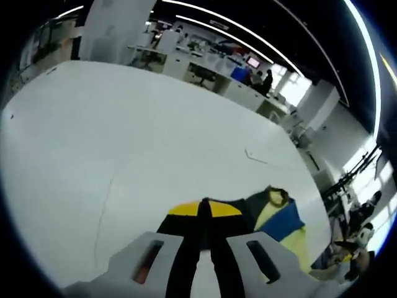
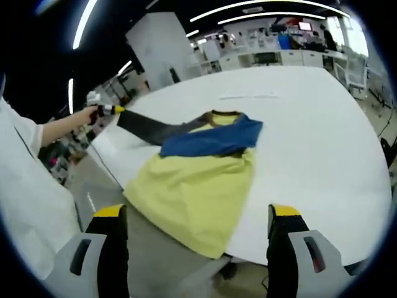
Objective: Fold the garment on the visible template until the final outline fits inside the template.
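1. The left tool (image 1: 205, 214) has its jaws drawn together on the end of the garment's dark sleeve (image 1: 239, 211); the yellow jaw tips press against each other over the fabric, near the table edge.
2. In the right gripper view, that same left tool (image 2: 107, 110) sits in a person's hand (image 2: 93, 115) at the left of the garment (image 2: 198, 180), with the dark sleeve (image 2: 152, 130) stretched out from the collar toward it.
3. The garment lies on the white table (image 2: 310, 136), a yellow body with a blue sleeve (image 2: 214, 141) folded across its chest just below the collar.
4. The garment's lower hem hangs past the near edge of the table.
5. A thin marked line (image 2: 248, 96) shows on the table beyond the garment's collar.
6. The right tool (image 2: 198, 226) stands wide, its two jaws well apart and holding nothing, on the near side of the garment's hem and clear of the cloth.
7. Office desks (image 2: 279, 59) stand far behind the garment.
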